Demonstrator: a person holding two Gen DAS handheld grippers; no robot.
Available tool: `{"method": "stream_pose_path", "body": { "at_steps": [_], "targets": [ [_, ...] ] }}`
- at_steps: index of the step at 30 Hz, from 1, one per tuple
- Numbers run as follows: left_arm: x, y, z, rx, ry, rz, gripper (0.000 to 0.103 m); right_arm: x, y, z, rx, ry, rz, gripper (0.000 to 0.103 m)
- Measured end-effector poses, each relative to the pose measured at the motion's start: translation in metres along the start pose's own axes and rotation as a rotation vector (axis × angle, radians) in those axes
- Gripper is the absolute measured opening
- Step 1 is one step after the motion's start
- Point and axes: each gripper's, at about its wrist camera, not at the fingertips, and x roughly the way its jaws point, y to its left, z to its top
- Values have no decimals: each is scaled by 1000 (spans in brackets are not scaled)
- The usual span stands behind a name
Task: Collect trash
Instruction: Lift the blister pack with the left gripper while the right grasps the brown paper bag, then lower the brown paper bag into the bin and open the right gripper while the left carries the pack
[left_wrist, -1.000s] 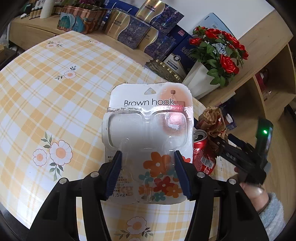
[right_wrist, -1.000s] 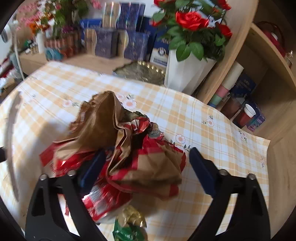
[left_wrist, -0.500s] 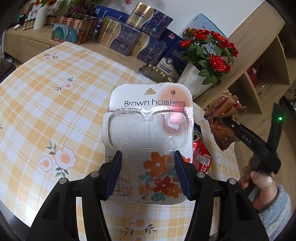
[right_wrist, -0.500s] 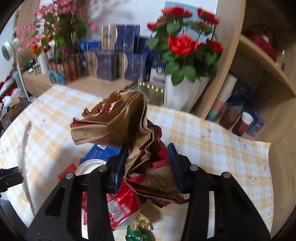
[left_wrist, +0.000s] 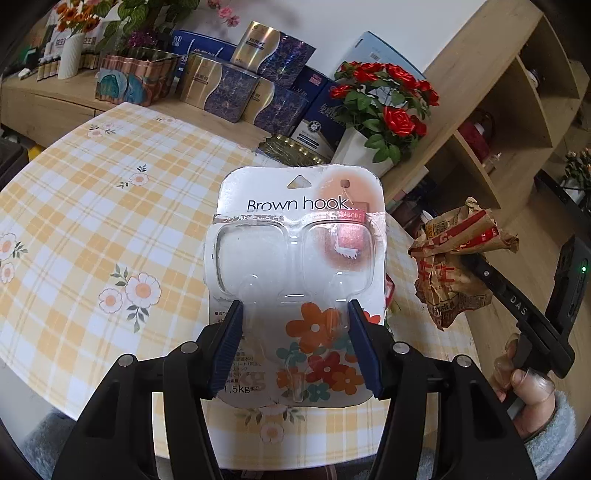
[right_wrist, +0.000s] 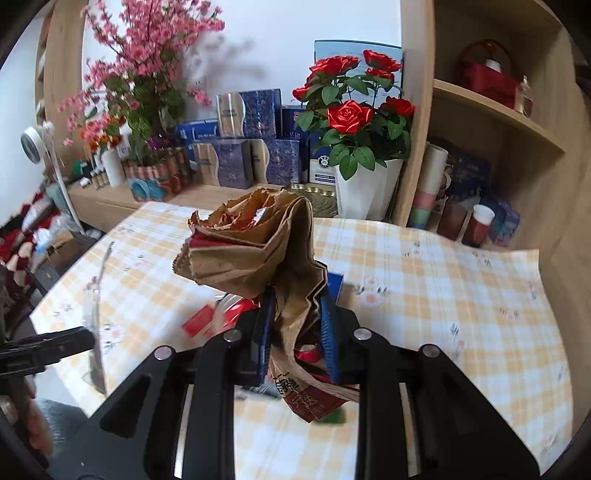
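Note:
My left gripper (left_wrist: 295, 339) is shut on a white "Brown hook" blister pack (left_wrist: 299, 236) and holds it upright above the checked tablecloth (left_wrist: 92, 229). My right gripper (right_wrist: 297, 328) is shut on a crumpled brown and red paper bag (right_wrist: 258, 243), lifted above the table; the bag also shows in the left wrist view (left_wrist: 454, 266) at the right, off the table's edge. A crushed red can (right_wrist: 229, 314) lies on the cloth below the bag, blurred and partly hidden.
A white pot of red roses (right_wrist: 365, 184), blue gift boxes (right_wrist: 255, 151) and a gold tray (left_wrist: 291, 149) stand behind the table. A wooden shelf unit (right_wrist: 480, 166) with cups is at the right. A small green wrapper (right_wrist: 332, 415) lies under the bag.
My right gripper closed on the paper bag and lifted it up and away from the can. My left gripper rose a little, still holding the pack.

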Motion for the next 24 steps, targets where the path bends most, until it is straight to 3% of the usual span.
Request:
{"method": "stream_pose_path", "body": {
  "at_steps": [12, 24],
  "targets": [
    [-51, 4, -56, 62, 20, -10, 55, -86, 44, -95, 66, -11, 110, 26],
    [-81, 15, -109, 87, 29, -6, 55, -93, 88, -203, 157, 218, 269, 26]
  ]
}}
